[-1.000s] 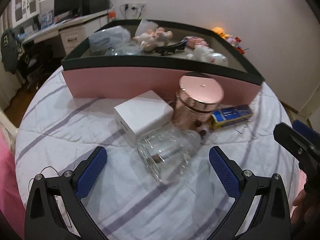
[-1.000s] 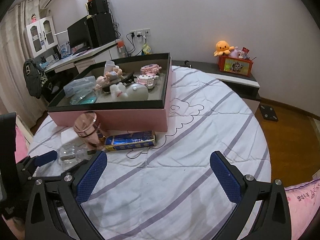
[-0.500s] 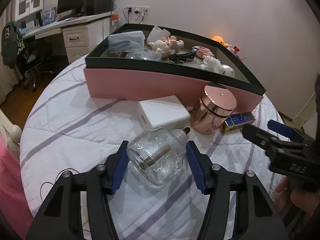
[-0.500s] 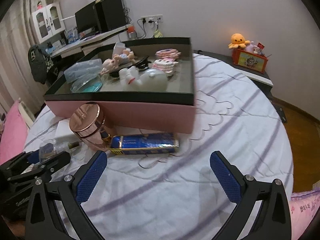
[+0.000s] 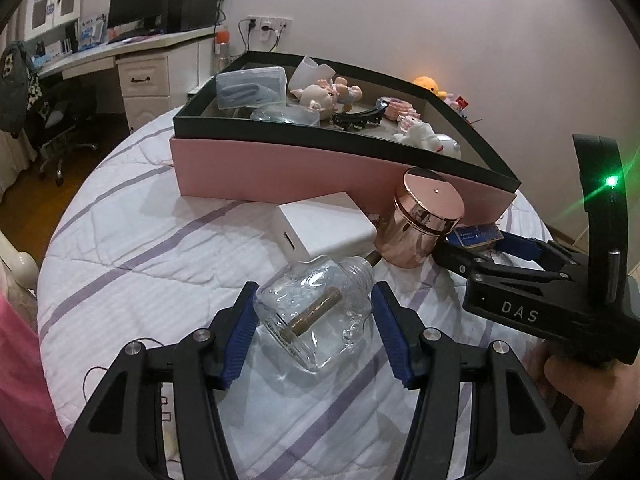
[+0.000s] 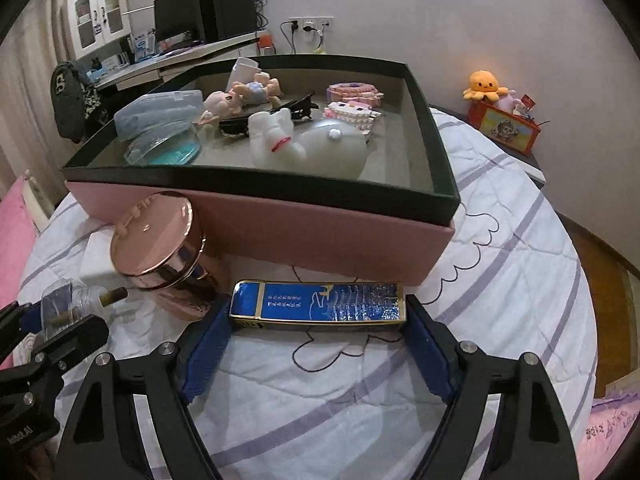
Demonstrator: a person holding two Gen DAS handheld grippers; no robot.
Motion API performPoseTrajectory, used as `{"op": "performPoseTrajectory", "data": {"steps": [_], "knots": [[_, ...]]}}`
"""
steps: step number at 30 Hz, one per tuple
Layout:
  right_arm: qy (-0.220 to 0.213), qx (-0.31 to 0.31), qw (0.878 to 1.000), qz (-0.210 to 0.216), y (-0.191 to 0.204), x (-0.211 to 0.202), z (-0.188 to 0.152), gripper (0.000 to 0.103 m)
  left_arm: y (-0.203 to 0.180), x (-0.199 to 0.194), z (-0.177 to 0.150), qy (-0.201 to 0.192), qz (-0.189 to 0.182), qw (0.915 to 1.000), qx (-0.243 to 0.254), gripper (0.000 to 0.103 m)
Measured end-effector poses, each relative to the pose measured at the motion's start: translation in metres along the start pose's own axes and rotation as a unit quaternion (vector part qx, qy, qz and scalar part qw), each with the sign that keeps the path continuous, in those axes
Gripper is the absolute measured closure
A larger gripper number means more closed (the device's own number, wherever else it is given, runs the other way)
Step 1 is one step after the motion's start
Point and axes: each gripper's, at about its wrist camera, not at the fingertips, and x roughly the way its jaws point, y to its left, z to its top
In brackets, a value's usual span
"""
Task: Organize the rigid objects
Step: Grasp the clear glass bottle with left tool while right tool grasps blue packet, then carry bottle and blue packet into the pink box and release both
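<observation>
My left gripper [image 5: 314, 320] is shut on a clear glass bottle [image 5: 316, 316] lying on its side, held just over the bed. The bottle also shows in the right wrist view [image 6: 68, 304]. My right gripper [image 6: 316, 340] is open, its blue pads at both ends of a flat blue box [image 6: 320, 302] lying on the quilt; whether they touch it is unclear. A rose-gold jar [image 5: 420, 220] stands beside it, also in the right wrist view [image 6: 164, 248]. A white box [image 5: 324, 224] lies in front of the pink storage box [image 5: 280, 176].
The pink storage box [image 6: 320, 232] with dark rim holds dolls, a hair clip, plastic cases and a white toy. The striped quilt [image 5: 140, 260] covers the bed. A desk with a monitor [image 5: 136, 4] stands behind. An orange plush [image 6: 484, 84] sits on a side shelf.
My left gripper has closed on the glass bottle and lifted it slightly. My right gripper has moved forward and down, bringing its pads around the ends of the blue box.
</observation>
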Motion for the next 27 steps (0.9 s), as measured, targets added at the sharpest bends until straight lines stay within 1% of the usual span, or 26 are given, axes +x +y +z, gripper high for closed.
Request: {"op": "performPoseTrajectory", "data": {"steps": [5, 6, 12, 17, 22, 25, 27], "knots": [[-0.019, 0.007, 1.0, 0.011, -0.002, -0.015, -0.006, 0.02, 0.002, -0.009, -0.001, -0.01, 0.003, 0.9999, 0.008, 0.045], [-0.024, 0.008, 1.0, 0.01, -0.002, -0.021, -0.009, 0.02, 0.002, -0.011, -0.002, -0.013, 0.003, 0.9999, 0.01, 0.049], [-0.046, 0.011, 0.999, 0.019, -0.004, -0.052, -0.014, 0.02, 0.002, -0.027, -0.001, -0.03, 0.002, 0.9993, 0.022, 0.049], [-0.067, 0.005, 0.997, 0.027, 0.0, -0.074, -0.01, 0.02, 0.005, -0.038, 0.001, -0.04, -0.001, 0.9989, 0.024, 0.049], [-0.079, 0.004, 0.996, 0.039, 0.004, -0.083, -0.006, 0.02, 0.009, -0.051, 0.004, -0.052, -0.003, 0.9984, 0.023, 0.049], [-0.093, 0.0, 0.995, 0.045, 0.008, -0.092, 0.0, 0.02, 0.01, -0.063, 0.012, -0.065, -0.006, 0.9975, 0.026, 0.049], [-0.107, -0.006, 0.993, 0.046, 0.011, -0.102, 0.01, 0.02, 0.008, -0.073, 0.023, -0.08, -0.005, 0.9962, 0.033, 0.049]]}}
